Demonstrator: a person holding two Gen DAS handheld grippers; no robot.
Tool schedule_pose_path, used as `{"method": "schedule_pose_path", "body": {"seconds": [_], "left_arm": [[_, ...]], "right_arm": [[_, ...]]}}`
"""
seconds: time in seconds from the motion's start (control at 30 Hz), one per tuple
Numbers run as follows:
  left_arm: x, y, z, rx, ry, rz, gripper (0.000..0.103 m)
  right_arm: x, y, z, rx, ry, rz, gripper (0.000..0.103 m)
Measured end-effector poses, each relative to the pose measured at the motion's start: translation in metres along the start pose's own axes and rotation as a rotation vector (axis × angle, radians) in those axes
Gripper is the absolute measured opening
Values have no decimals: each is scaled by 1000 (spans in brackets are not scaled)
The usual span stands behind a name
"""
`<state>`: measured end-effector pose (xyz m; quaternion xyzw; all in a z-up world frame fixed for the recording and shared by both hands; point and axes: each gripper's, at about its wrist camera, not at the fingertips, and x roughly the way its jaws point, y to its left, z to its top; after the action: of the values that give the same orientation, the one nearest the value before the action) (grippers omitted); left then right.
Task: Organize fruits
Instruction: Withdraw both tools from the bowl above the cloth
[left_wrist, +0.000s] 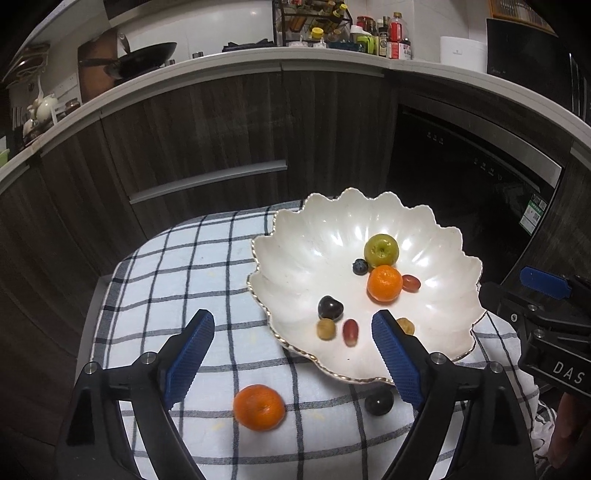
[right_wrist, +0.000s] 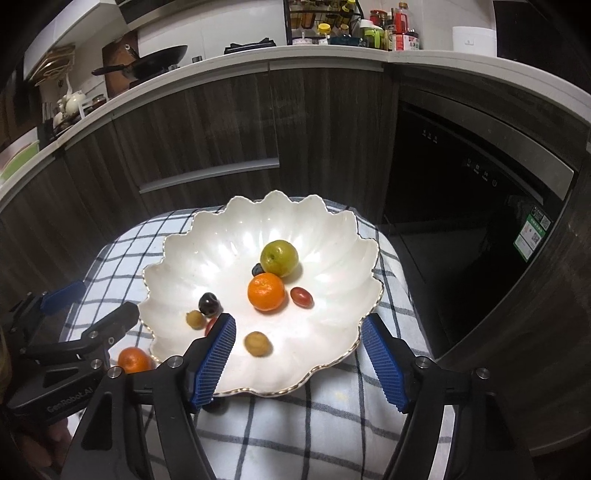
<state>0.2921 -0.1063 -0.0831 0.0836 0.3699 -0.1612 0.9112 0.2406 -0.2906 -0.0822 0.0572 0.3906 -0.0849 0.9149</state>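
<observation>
left gripper (left_wrist: 291, 328) fingers apart, empty | right gripper (right_wrist: 299, 334) fingers apart, empty | bowl (right_wrist: 192, 258) holds most fruits | tangerine (left_wrist: 259, 407) and dark grape (left_wrist: 379, 401) (beside bowl) on checked cloth (left_wrist: 177, 266)

Home kitchen: white counter (left_wrist: 258, 62) over dark wood-grain cabinets (left_wrist: 207, 122), black wok (left_wrist: 147, 59), rack of condiment bottles (left_wrist: 317, 22), built-in dishwasher (left_wrist: 472, 177), white rice cooker (right_wrist: 474, 40).

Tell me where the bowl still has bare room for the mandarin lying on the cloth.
The bowl's left and far half is bare, from its left rim to the cherry and apple. The middle and near side are crowded with small fruit. The loose mandarin lies on the cloth by the near rim.
</observation>
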Motion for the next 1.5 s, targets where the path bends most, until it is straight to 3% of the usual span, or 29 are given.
{"method": "schedule_pose_path", "body": {"seconds": [0.8,1.5], "left_arm": [[-32,45,-27,-49,-26,55,89],[-18,60,-63,-37,21,64,89]], "right_arm": [[-27,37,-24,-2,-58,-93,72],[-17,63,-58,-29,-58,-88,72]]}}
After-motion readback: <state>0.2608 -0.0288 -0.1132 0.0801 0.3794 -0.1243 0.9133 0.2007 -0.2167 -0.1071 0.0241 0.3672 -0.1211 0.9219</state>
